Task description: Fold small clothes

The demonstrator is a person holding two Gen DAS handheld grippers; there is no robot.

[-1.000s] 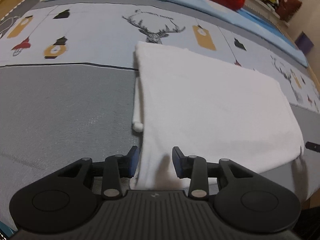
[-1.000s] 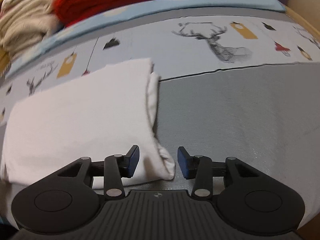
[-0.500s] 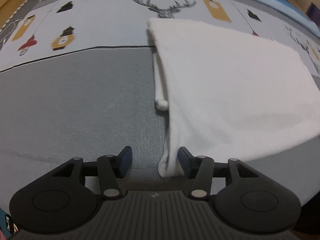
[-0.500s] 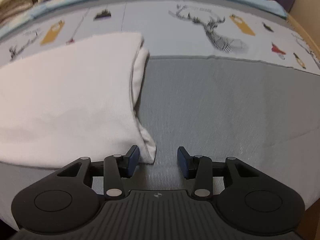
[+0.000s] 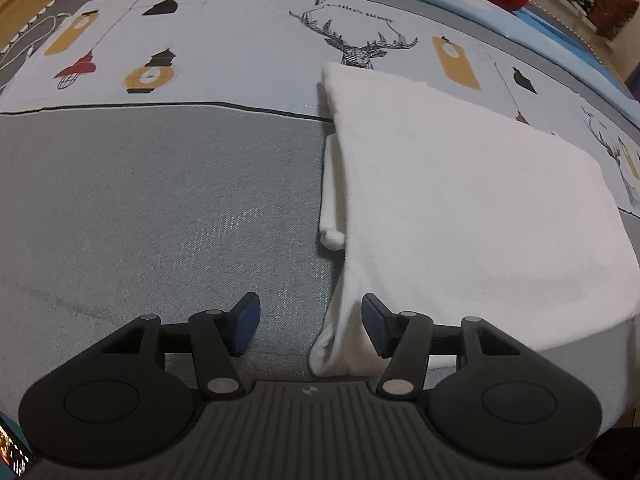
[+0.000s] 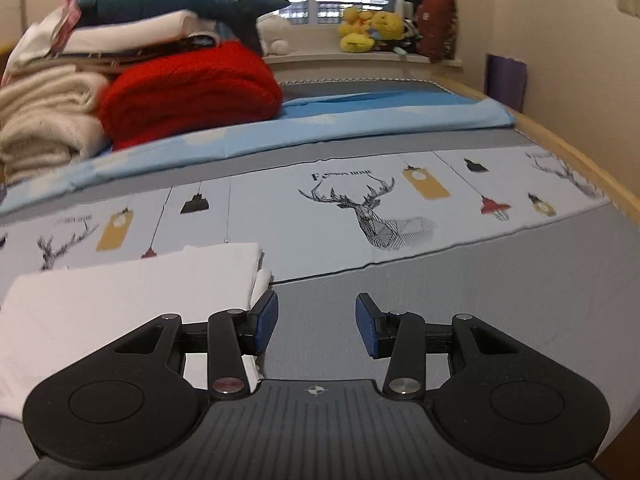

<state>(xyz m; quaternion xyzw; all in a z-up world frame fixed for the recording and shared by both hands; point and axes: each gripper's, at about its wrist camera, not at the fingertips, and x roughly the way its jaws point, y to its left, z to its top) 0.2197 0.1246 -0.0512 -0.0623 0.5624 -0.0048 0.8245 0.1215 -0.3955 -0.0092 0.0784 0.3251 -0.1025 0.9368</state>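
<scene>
A folded white garment lies flat on the grey and patterned bed cover. Its near left corner hangs down between my left gripper's fingers, close to the right pad. My left gripper is open and holds nothing. In the right wrist view the garment lies low at the left, its right edge beside the left finger. My right gripper is open and empty, over bare grey cover to the right of the garment.
A stack of folded clothes with a red blanket and cream knitwear sits at the back left on a blue sheet. Yellow plush toys line the windowsill. The bed's wooden edge runs along the right.
My right gripper has lifted and tilted up, off the garment's corner, so the room now shows. My left gripper has pulled back slightly; the garment's corner stays between its open fingers.
</scene>
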